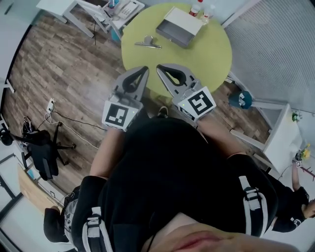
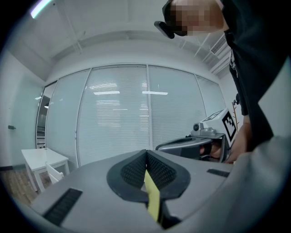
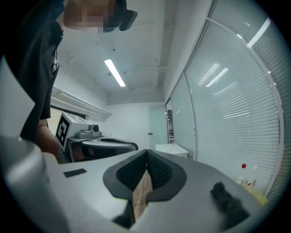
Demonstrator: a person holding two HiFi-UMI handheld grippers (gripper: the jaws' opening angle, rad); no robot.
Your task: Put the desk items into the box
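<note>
Near the top centre of the head view, a grey box (image 1: 179, 27) sits on a round yellow-green table (image 1: 211, 59), with a metal clip (image 1: 148, 43) lying just to its lower left and two bottles (image 1: 202, 9) at the table's upper edge. Well below both, at the table's lower rim in mid-frame, the left gripper (image 1: 144, 69) and right gripper (image 1: 159, 67) hang side by side. Each has its jaws pressed together on nothing, apart from clip and box.

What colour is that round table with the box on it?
Yellow-green, a lime shade. The round table shows best in the head view.
</note>
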